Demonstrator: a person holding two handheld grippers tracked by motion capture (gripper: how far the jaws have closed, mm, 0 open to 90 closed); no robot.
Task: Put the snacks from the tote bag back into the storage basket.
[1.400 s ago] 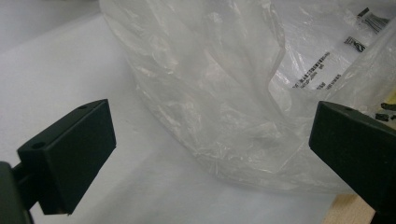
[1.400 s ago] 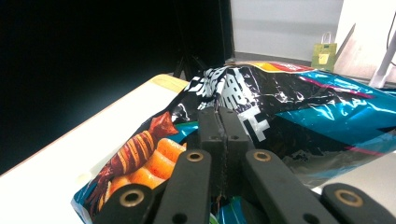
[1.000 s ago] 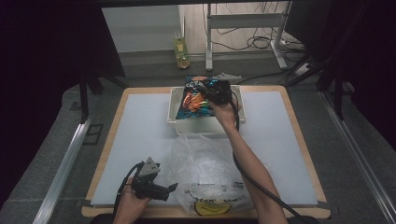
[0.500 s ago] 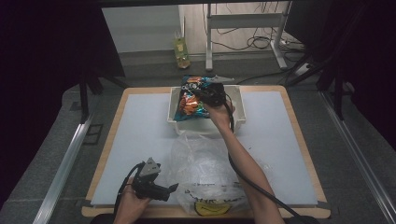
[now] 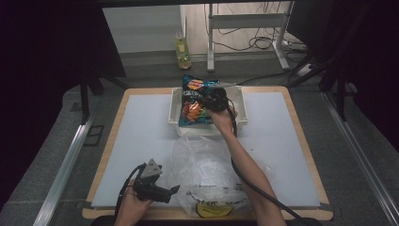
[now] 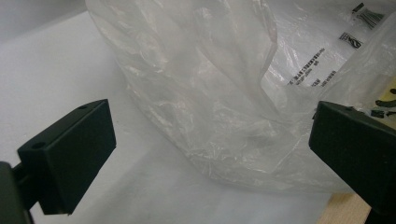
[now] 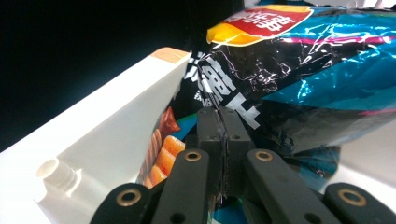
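A shiny blue and black chip bag (image 5: 194, 101) (image 7: 299, 65) stands tilted in the white bin (image 5: 239, 113) at the table's far middle. My right gripper (image 5: 211, 100) (image 7: 223, 126) is shut on the bag's edge, its jaws pressed together on the foil just inside the bin (image 7: 107, 154). A crumpled clear plastic bag (image 5: 207, 165) (image 6: 224, 88) lies on the white mat near the front edge. My left gripper (image 5: 170, 192) (image 6: 210, 149) rests at the front left, open, its jaws spread on either side of the plastic bag's corner without pressing it.
The white mat (image 5: 141, 141) covers a wooden table (image 5: 301, 141). A yellow-green bottle (image 5: 183, 49) stands on the floor beyond the table, near desk legs and cables (image 5: 263, 42). A black cable (image 5: 254, 183) trails along the right forearm.
My right gripper has sunk with the chip bag, which now sits lower and more upright in the bin. The left gripper has stayed where it was.
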